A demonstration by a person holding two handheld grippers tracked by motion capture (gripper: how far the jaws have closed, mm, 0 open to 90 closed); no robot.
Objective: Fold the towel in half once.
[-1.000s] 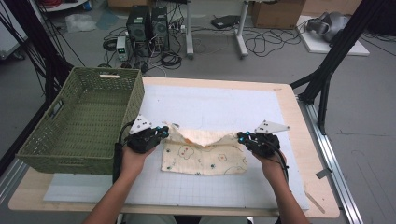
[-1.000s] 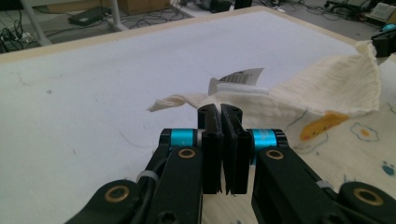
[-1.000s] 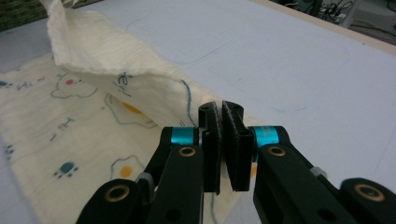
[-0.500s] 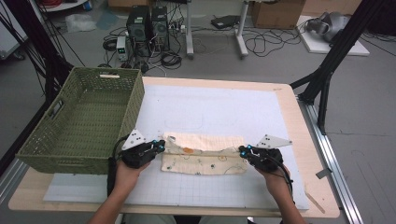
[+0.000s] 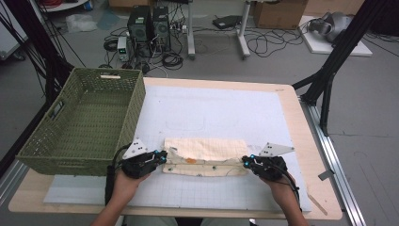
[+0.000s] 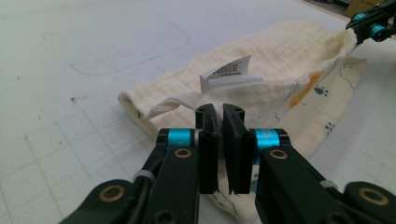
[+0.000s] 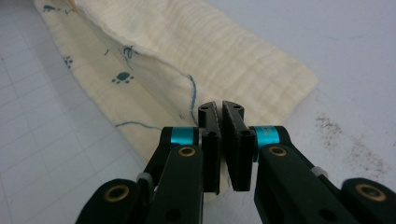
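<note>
Cream printed cloth (image 5: 205, 157) lies folded in a long strip on the worktop (image 5: 216, 108), near its front edge, right of the green basket (image 5: 84, 122). Left hand-held gripper (image 6: 220, 116) at its left end: jaws have just been opening, slightly parted, no fabric between. Right hand-held gripper (image 7: 219, 114) pinches the right end.

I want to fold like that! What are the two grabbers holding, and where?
The right gripper pinches the cream cloth at its right end edge. The left gripper has just been opening at the left end; its jaws stand slightly apart with nothing between them.
</note>
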